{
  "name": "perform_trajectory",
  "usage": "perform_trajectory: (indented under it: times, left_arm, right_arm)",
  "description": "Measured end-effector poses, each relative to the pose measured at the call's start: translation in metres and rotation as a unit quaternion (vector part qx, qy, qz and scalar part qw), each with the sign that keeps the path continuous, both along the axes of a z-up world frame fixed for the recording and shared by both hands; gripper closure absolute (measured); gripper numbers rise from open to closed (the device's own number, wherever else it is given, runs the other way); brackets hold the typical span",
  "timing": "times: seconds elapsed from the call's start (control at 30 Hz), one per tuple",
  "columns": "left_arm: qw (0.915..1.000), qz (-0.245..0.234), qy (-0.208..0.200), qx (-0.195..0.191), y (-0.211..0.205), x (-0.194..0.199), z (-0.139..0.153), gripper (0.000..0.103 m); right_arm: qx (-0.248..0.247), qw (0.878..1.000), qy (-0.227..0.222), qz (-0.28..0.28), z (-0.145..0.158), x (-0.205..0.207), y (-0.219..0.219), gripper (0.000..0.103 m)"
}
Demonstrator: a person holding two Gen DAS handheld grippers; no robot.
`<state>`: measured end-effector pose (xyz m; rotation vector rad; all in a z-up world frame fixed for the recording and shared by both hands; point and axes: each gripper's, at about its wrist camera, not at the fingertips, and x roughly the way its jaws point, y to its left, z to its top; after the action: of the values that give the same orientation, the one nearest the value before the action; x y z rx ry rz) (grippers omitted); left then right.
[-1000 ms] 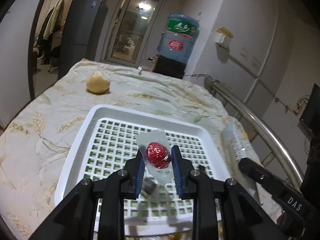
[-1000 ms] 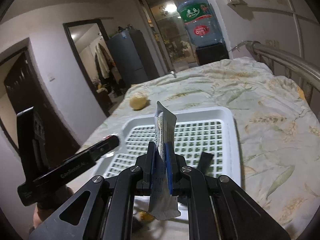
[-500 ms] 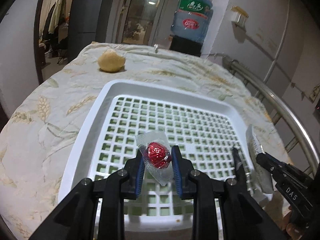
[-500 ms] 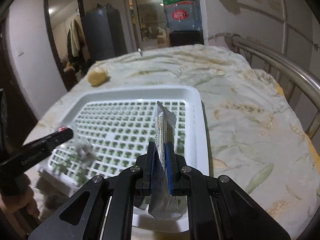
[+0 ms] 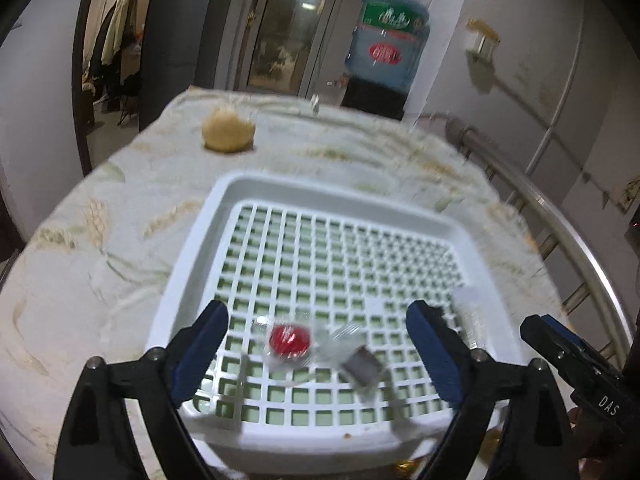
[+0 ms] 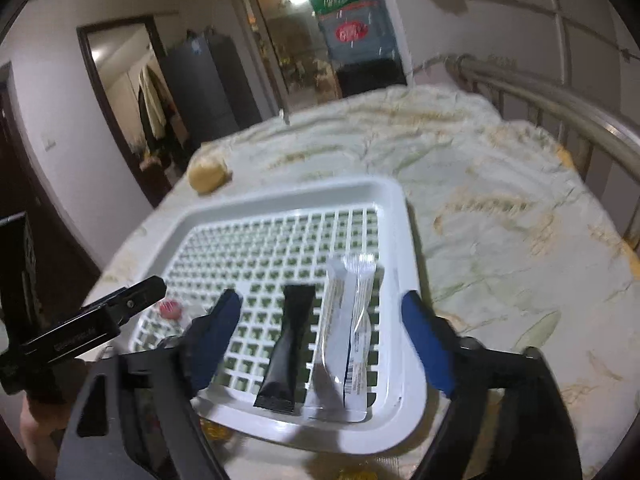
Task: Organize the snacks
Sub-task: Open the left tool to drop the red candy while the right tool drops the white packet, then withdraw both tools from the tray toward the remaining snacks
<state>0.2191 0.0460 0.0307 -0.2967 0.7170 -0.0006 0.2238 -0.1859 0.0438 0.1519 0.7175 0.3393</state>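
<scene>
A white slotted tray (image 5: 224,216) (image 6: 404,240) lies on the patterned cloth. My left gripper (image 5: 316,344) has its jaws opening wide over the tray's near edge. Between them, untouched, a red candy in clear wrap (image 5: 290,339) lies on the grid beside a small dark wrapped sweet (image 5: 362,366). My right gripper (image 6: 322,332) also has its jaws opening. A white sachet (image 6: 348,328) and a black sachet (image 6: 290,340) lie flat on the tray between its fingers, touched by neither pad. The red candy (image 6: 170,307) shows at the left in the right wrist view, by the left gripper's finger (image 6: 120,308).
A round yellowish bun (image 5: 228,132) (image 6: 207,174) sits on the cloth beyond the tray. A metal rail (image 5: 560,220) (image 6: 560,96) runs along the right side. A water dispenser bottle (image 5: 390,40) and a dark fridge (image 5: 184,36) stand behind. Small gold-wrapped items (image 6: 216,430) lie under the tray's near edge.
Both grippers opened. The red candy dropped from the left jaws onto the tray, and the white sachet fell flat from the right jaws beside the black sachet. Both hands dipped slightly.
</scene>
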Motion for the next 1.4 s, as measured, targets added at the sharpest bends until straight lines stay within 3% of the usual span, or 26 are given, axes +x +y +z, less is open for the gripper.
perform_trajectory:
  times: [0.17, 0.37, 0.47, 0.63, 0.77, 0.87, 0.93, 1.13, 1.3, 1.4]
  left_arm:
    - [0.9989, -0.022, -0.029, -0.031, 0.001, -0.015, 0.032, 0.007]
    - [0.9945, -0.033, -0.096, -0.027, -0.002, -0.047, 0.082, 0.006]
    - [0.9910, -0.044, -0.124, -0.027, -0.005, -0.064, 0.103, 0.006]
    - [0.9822, -0.059, -0.178, 0.010, -0.021, -0.096, 0.136, 0.003]
    - [0.9766, -0.080, -0.197, 0.029, -0.034, -0.108, 0.147, 0.003]
    - [0.9751, -0.089, -0.195, 0.056, -0.046, -0.107, 0.141, 0.000]
    - [0.9793, -0.094, -0.161, 0.079, -0.054, -0.100, 0.128, 0.000]
    - [0.9827, -0.110, -0.123, 0.084, -0.059, -0.102, 0.102, 0.000]
    - [0.9867, -0.110, -0.096, 0.072, -0.054, -0.108, 0.067, 0.000]
    - [0.9877, -0.112, -0.071, 0.083, -0.055, -0.111, 0.042, 0.000]
  right_arm:
    - [0.012, 1.000, -0.015, 0.011, 0.029, -0.013, -0.001, 0.016]
    - [0.024, 0.999, -0.038, 0.019, 0.061, -0.033, -0.003, 0.012]
    - [0.012, 0.998, -0.051, 0.022, 0.075, -0.043, -0.001, 0.005]
    - [0.004, 0.997, -0.068, 0.020, 0.092, -0.056, -0.007, 0.004]
    - [0.001, 0.997, -0.069, 0.021, 0.093, -0.063, -0.017, 0.004]
    - [-0.003, 0.998, -0.059, 0.022, 0.088, -0.065, -0.023, 0.004]
    - [-0.006, 0.998, -0.055, 0.022, 0.083, -0.067, -0.026, 0.004]
    - [-0.009, 0.999, -0.041, 0.028, 0.063, -0.077, -0.033, 0.004]
    - [-0.011, 0.999, -0.022, 0.044, 0.046, -0.084, -0.031, 0.004]
    - [-0.033, 0.998, -0.019, 0.053, 0.036, -0.088, -0.025, 0.004]
